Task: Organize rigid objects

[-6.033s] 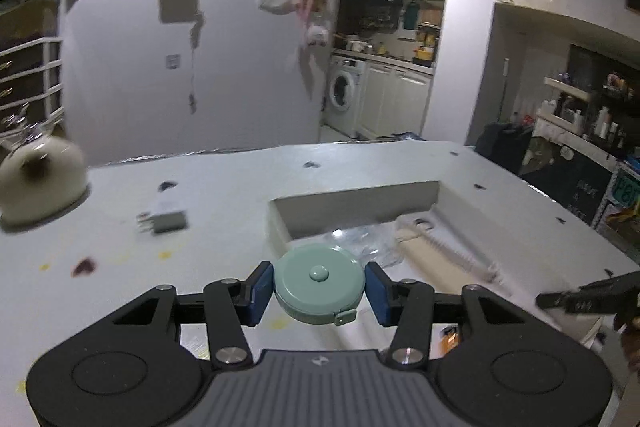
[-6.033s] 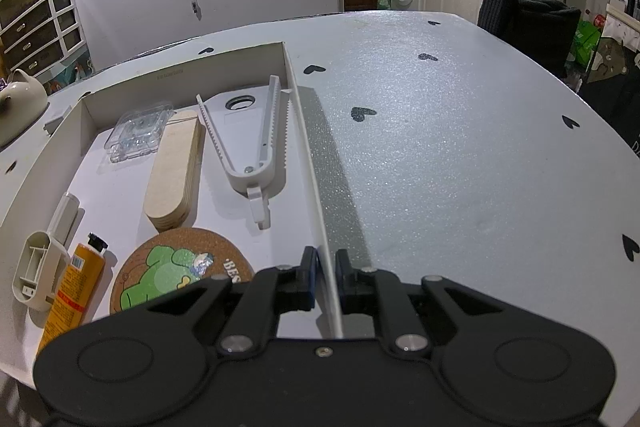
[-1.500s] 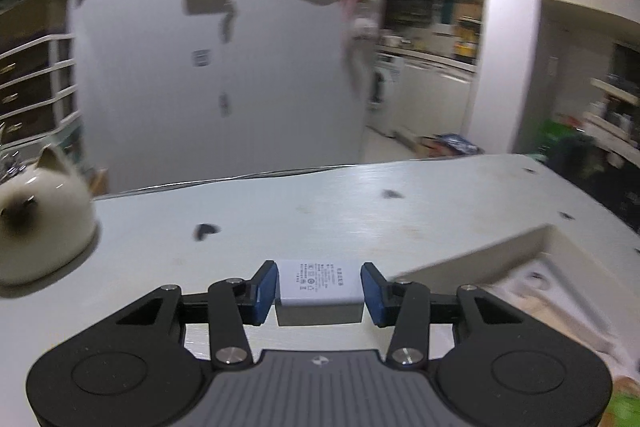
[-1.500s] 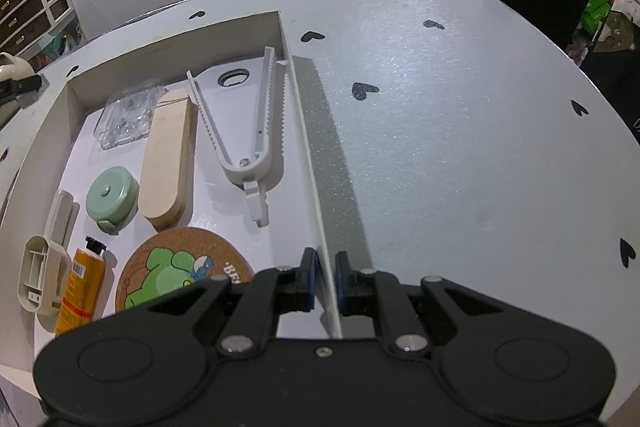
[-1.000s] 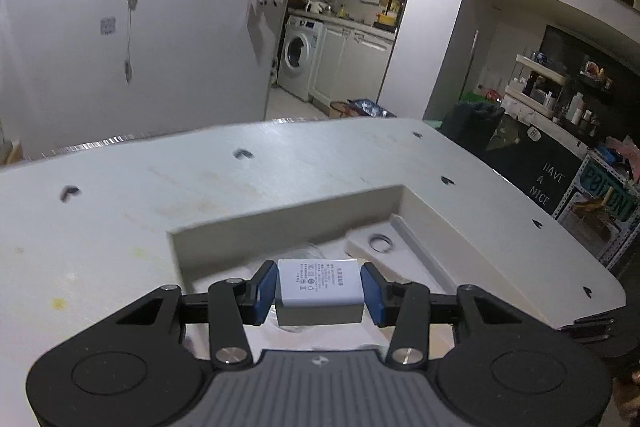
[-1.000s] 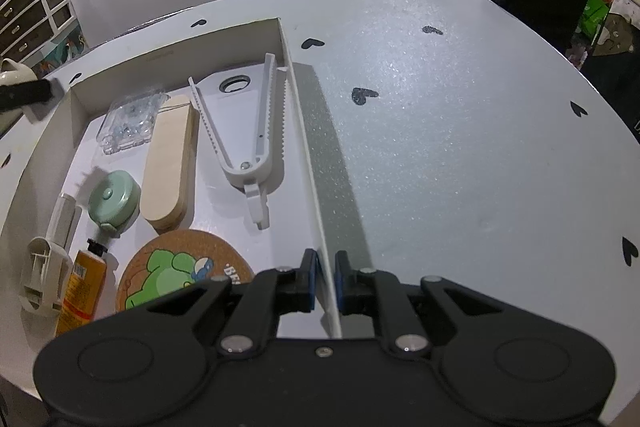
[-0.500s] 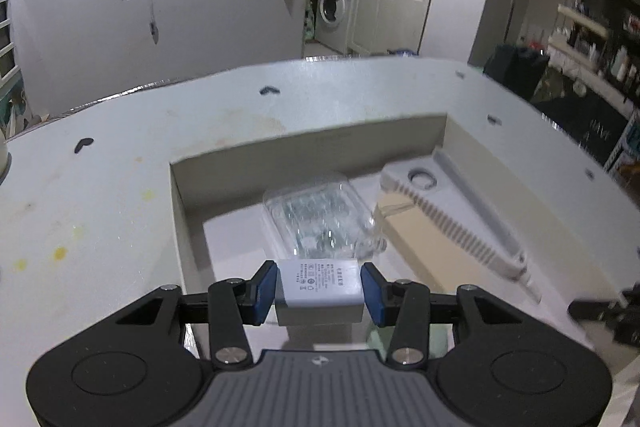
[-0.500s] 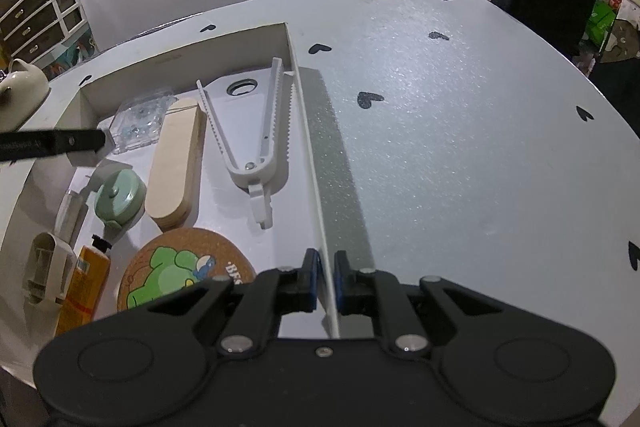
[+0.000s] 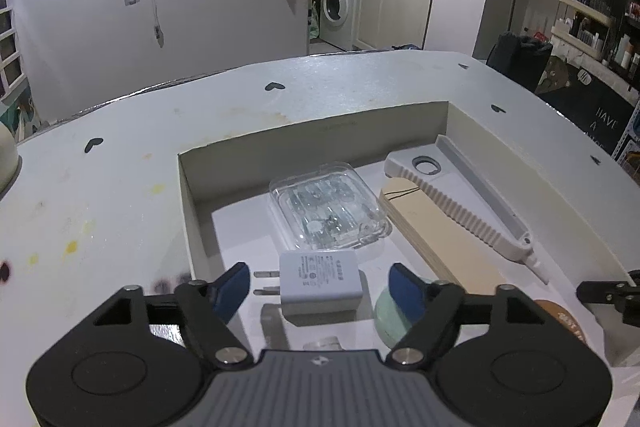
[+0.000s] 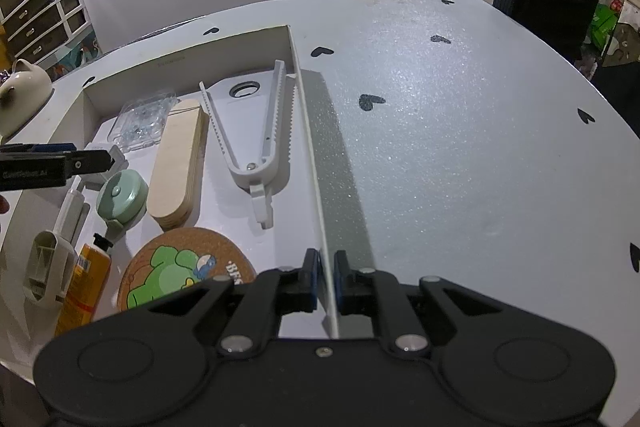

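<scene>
The white cardboard box (image 9: pixel 320 135) lies on the table with several rigid items in it. My left gripper (image 9: pixel 319 279) hovers over the box's near left part, its jaws opening. A white plug charger (image 9: pixel 320 281) lies on the box floor between the blue pads (image 9: pixel 234 281), which stand clear of it. Beside it are a clear plastic case (image 9: pixel 326 205), a wooden board (image 9: pixel 436 231) and a green tape measure (image 9: pixel 394 311). My right gripper (image 10: pixel 327 279) is shut on the box's right wall (image 10: pixel 312 147). In that view, the left gripper (image 10: pixel 60 163) hides most of the charger.
A white serrated tool (image 10: pixel 256 131), a cork coaster (image 10: pixel 180 275), a yellow tube (image 10: pixel 84 287) and a white plastic holder (image 10: pixel 46 269) also lie in the box. A cream teapot (image 10: pixel 22 91) stands on the table (image 10: pixel 460 147) at far left. The table has black heart marks.
My left gripper carried the charger from the table over the box, sank into it and opened; the charger now lies loose on the box floor. The right gripper kept its grip.
</scene>
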{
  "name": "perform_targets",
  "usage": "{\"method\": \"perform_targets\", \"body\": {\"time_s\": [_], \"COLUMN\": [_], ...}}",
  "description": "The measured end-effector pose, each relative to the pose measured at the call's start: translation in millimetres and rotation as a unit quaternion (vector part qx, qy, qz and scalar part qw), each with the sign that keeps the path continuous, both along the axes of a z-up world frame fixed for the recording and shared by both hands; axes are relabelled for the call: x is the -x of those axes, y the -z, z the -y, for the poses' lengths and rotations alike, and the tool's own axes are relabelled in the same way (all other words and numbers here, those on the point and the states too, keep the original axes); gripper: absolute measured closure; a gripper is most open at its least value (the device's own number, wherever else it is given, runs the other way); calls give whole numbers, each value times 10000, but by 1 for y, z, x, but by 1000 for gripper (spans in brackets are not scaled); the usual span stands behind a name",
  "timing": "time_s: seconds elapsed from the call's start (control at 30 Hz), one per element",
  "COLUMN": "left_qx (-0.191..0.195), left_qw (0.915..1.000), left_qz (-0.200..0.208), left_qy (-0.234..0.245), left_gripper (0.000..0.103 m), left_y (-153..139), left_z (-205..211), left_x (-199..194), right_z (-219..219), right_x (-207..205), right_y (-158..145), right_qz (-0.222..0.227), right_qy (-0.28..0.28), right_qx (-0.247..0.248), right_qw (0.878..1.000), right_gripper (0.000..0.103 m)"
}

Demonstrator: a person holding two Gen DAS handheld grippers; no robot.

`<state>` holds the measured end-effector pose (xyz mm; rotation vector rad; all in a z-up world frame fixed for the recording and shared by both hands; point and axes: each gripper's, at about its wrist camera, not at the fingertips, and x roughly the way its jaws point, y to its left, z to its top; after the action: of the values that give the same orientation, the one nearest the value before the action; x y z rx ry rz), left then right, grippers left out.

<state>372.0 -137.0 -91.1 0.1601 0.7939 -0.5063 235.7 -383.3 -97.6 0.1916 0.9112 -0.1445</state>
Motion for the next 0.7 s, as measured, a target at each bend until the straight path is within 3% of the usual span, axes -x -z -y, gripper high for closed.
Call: {"method": "perform_targets", "body": {"time_s": [0.3, 0.7], "left_qx": [262, 698], "left_qw": [9996, 9968], "left_qz": [-74, 383], "left_qy": [75, -43], "left_gripper": [10, 0], "left_y": [-12, -53], "left_z": [-7, -22], "left_x": [19, 65], "right_z": [0, -2], "right_x": [1, 3], "right_y": [0, 1], "right_qz": [34, 132], "right_qy": [-1, -76], "right_qx": [15, 91], "right_qw": [10000, 9998], "right_gripper": [93, 93]}}
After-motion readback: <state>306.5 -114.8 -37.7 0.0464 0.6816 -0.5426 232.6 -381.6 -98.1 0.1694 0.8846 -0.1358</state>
